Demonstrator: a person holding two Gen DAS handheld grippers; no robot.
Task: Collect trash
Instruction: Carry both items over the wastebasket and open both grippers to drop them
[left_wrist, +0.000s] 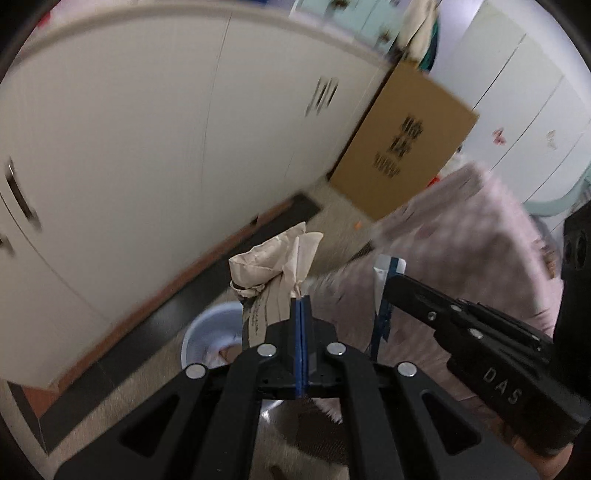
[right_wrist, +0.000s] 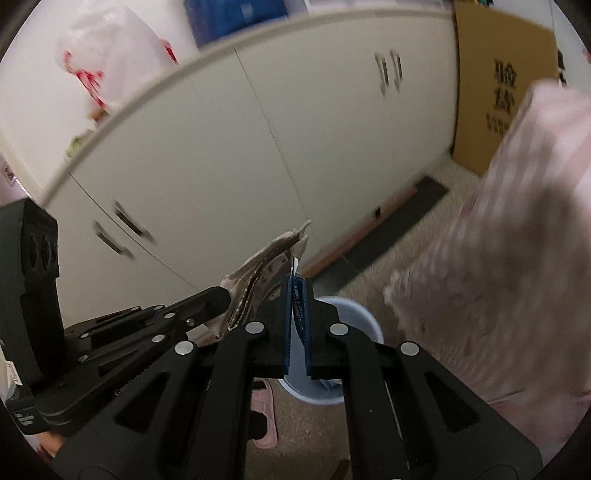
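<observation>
My left gripper (left_wrist: 301, 301) is shut on a crumpled beige paper (left_wrist: 271, 264), held up above a pale blue trash bin (left_wrist: 210, 332) on the floor. My right gripper (right_wrist: 296, 282) is shut on a thin blue-and-white wrapper (right_wrist: 298, 314), held over the same bin (right_wrist: 364, 325). In the left wrist view the right gripper (left_wrist: 388, 277) comes in from the right with the wrapper (left_wrist: 380, 280) in it. In the right wrist view the left gripper (right_wrist: 225, 295) comes in from the left with the paper (right_wrist: 258, 269).
White cabinet doors (left_wrist: 129, 147) with a dark plinth run behind the bin. A cardboard box (left_wrist: 406, 144) leans in the corner. A pink checked bed cover (right_wrist: 517, 258) fills the right. A pink slipper (right_wrist: 264, 417) lies on the floor below the grippers.
</observation>
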